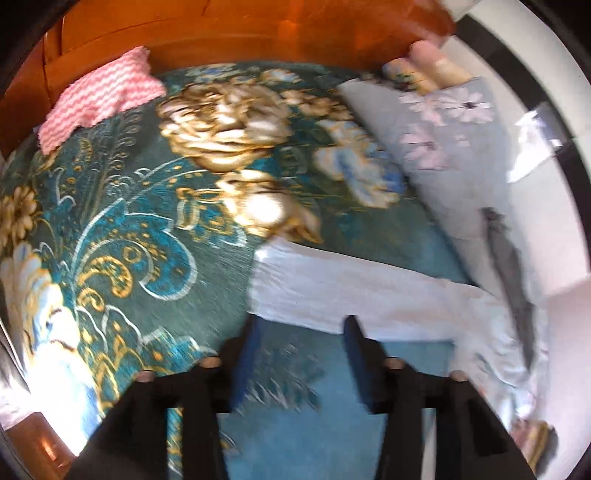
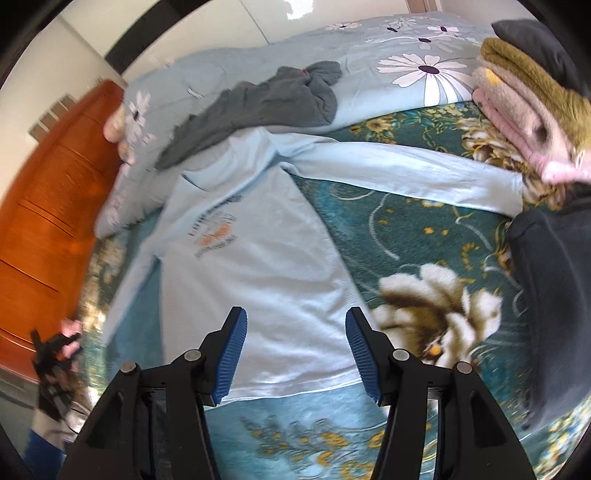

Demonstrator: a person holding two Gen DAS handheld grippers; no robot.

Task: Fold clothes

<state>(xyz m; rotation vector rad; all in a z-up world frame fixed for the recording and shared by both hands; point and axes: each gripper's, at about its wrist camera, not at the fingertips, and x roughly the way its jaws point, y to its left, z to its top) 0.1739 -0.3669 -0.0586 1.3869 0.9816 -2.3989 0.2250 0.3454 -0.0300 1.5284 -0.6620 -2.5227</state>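
Observation:
A pale blue long-sleeved shirt (image 2: 255,266) with a small chest print lies flat on the teal flowered blanket (image 2: 424,236). One sleeve (image 2: 406,170) stretches out to the right. My right gripper (image 2: 295,332) hovers open above the shirt's hem, nothing between its blue pads. In the left wrist view the shirt's other sleeve (image 1: 332,288) lies across the blanket (image 1: 147,221). My left gripper (image 1: 299,332) hangs open just short of that sleeve's edge and holds nothing. At the far left of the right wrist view a hand grips the other gripper's handle (image 2: 55,354).
A grey garment (image 2: 266,103) lies on the light blue daisy quilt (image 2: 388,74) behind the shirt. Folded pink and olive clothes (image 2: 528,118) and a dark garment (image 2: 546,302) sit at the right. A pink zigzag cloth (image 1: 99,99) rests by the orange wooden headboard (image 1: 258,33).

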